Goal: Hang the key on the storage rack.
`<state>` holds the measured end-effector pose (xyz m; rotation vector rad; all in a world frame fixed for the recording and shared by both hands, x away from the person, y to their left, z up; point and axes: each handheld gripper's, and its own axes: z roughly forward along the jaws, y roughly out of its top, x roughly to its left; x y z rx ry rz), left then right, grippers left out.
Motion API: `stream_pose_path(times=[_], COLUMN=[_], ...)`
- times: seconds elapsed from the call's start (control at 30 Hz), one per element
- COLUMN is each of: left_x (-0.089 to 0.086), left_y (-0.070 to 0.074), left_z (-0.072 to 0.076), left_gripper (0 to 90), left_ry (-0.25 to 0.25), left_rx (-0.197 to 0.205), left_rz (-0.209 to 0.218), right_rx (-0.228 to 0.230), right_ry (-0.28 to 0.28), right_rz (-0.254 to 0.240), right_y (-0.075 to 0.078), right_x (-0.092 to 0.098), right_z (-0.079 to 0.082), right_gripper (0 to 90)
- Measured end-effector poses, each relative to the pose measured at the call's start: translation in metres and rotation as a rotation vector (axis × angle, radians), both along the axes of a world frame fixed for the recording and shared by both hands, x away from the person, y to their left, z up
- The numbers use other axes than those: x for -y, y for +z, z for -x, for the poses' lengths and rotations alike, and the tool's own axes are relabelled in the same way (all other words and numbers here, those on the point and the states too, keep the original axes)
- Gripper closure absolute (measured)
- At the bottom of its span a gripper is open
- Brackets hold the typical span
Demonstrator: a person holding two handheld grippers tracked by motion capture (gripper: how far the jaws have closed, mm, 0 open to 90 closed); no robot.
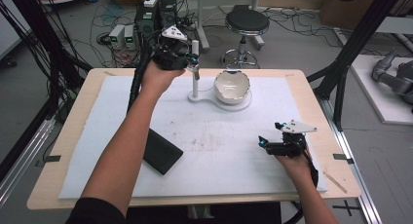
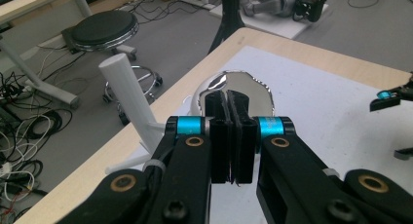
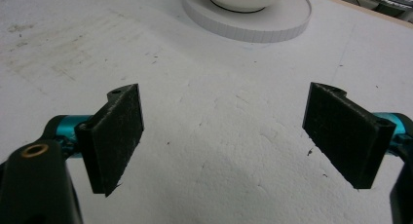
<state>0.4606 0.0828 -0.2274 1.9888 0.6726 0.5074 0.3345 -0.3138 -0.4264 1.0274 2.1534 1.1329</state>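
My left gripper point(image 1: 193, 61) is held up over the back of the table, right beside a white upright post point(image 1: 195, 73). In the left gripper view its jaws point(image 2: 228, 136) are shut pad against pad with nothing between them; the post point(image 2: 127, 95) stands to their left and a white bowl with a shiny inside point(image 2: 243, 87) lies beyond. The bowl point(image 1: 232, 85) rests on a white round base joined to the post's foot. My right gripper point(image 1: 269, 134) hovers low at the front right of the white mat point(image 1: 234, 156), open and empty point(image 3: 231, 136).
A flat black slab point(image 1: 163, 151) lies on the mat at the front left, under the left forearm. The white round base point(image 3: 248, 17) lies ahead of the right gripper. A stool point(image 1: 247, 22) and cables stand on the floor behind the table.
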Motion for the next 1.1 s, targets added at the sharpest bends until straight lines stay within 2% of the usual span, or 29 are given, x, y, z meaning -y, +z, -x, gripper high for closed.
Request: stream_pose_path(times=[0.07,0.37,0.47,0.53,0.7,1.1], left_x=[0.001,0.001,0.000,0.001,0.003,0.001], left_y=[-0.003,-0.012,-0.014,-0.017,-0.020,-0.020], left_z=[-0.005,-0.023,-0.027,-0.030,-0.034,-0.037], left_gripper=[88.0,88.0,88.0,88.0,88.0,87.9], left_ry=[0.011,0.041,0.052,0.063,0.076,0.096], left_rx=[-0.009,-0.031,-0.042,-0.051,-0.050,-0.052], left_rz=[0.018,-0.010,0.003,-0.004,-0.018,-0.017], right_rx=[-0.001,-0.008,-0.011,-0.005,0.005,0.001], right_ry=[0.001,-0.003,0.000,0.004,0.007,0.006], right_rz=[-0.001,-0.002,0.001,0.007,0.006,0.002], right_y=[0.000,-0.002,-0.002,-0.002,-0.001,-0.001], right_x=[0.000,0.001,0.000,-0.001,-0.001,-0.001], right_z=[0.000,-0.002,-0.002,-0.001,-0.001,-0.001], right_gripper=[15.1,15.1,15.1,15.1,15.1,15.1])
